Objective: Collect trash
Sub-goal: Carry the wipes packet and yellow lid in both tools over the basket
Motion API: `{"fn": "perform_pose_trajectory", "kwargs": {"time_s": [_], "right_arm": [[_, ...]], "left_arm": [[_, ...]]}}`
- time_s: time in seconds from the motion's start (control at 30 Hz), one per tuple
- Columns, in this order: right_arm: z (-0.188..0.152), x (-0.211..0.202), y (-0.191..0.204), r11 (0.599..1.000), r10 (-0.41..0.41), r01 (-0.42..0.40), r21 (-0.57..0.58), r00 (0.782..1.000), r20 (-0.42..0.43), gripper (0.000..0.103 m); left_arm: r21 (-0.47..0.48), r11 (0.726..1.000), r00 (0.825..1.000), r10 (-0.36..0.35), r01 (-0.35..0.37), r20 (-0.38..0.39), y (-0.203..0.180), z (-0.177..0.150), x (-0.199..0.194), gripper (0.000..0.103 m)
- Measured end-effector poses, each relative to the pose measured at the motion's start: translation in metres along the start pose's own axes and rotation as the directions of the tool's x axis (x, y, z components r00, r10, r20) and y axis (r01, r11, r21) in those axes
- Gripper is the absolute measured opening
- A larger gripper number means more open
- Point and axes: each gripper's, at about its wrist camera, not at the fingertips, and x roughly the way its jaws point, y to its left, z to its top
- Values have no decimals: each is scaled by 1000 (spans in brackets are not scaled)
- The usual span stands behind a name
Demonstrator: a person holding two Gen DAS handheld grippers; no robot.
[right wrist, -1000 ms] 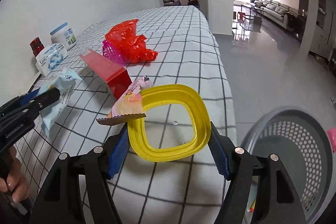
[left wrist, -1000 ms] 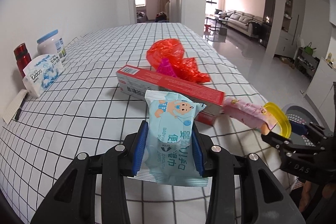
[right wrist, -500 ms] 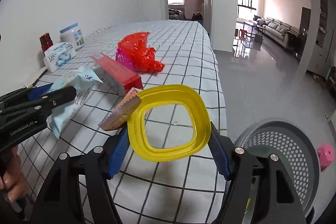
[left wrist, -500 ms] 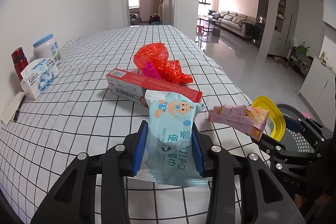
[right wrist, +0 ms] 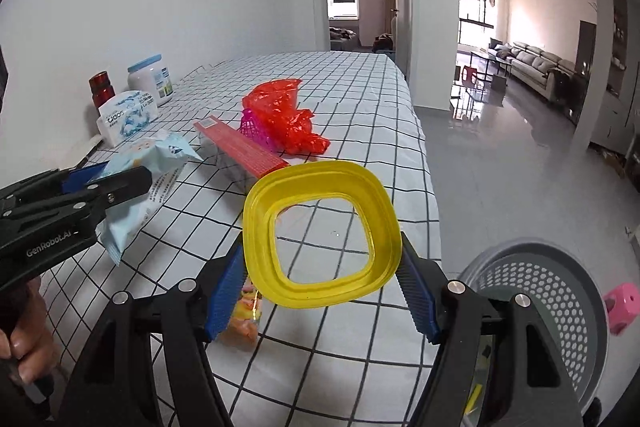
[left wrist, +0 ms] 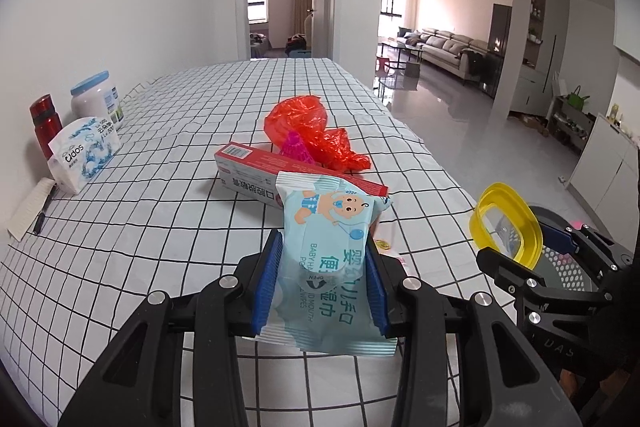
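My left gripper (left wrist: 323, 245) is shut on a light blue baby-wipes pack (left wrist: 328, 267), held just above the checked tablecloth (left wrist: 160, 227). The same gripper (right wrist: 120, 179) and pack (right wrist: 160, 163) show at the left of the right wrist view. My right gripper (right wrist: 322, 247) is shut on a yellow square lid (right wrist: 320, 183), held over the table's right edge; from the left it appears as the right gripper (left wrist: 532, 247) with the lid (left wrist: 486, 199). A pink snack wrapper (right wrist: 244, 315) lies on the cloth under the right gripper's left finger. A grey perforated basket (right wrist: 540, 279) stands on the floor beside the table.
A red toothpaste box (left wrist: 256, 167), a red plastic bag (left wrist: 308, 127) and a pink mesh piece (left wrist: 294, 147) lie mid-table. By the wall stand a tissue pack (left wrist: 84, 151), a white jar (left wrist: 96, 99), a red flask (left wrist: 46, 123) and a notepad (left wrist: 28, 215). A pink block (right wrist: 620, 303) sits on the floor.
The pink wrapper that rode up on the yellow lid has slipped off and now lies on the cloth. Both grippers have risen a little with their loads.
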Motion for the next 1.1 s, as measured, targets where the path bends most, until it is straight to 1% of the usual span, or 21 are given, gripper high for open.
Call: {"fn": "perform_pose_trajectory", "kwargs": {"time_s": [0.17,0.27,0.4,0.53,0.63,0.77,0.87,1.1], "right_arm": [[-11,-4,-15,999,-23,24,42,1000,-15,68],[-17,-7,-29,996,-45,47,73,999,-17,68],[-23,-13,-50,990,-81,82,118,997,-18,68],[-30,-22,-76,979,-129,131,159,991,-24,68],[-38,-32,-98,964,-170,172,200,985,-27,68],[-56,-42,-134,932,-228,233,277,972,-48,68],[-71,-47,-156,907,-248,255,335,967,-64,68],[-93,-55,-181,869,-293,308,388,951,-98,68]], "left_arm": [[15,999,999,-33,33,-7,-12,-3,-1,38],[32,998,998,-59,59,-16,-26,-4,0,38],[68,992,995,-101,102,-20,-51,-3,4,38],[99,983,987,-156,158,-23,-79,0,7,38],[125,972,980,-197,199,-31,-101,2,11,38],[155,957,969,-241,245,-50,-127,0,18,38],[187,938,956,-283,293,-81,-152,-3,26,38],[227,907,933,-331,356,-140,-197,-12,43,38]]}}
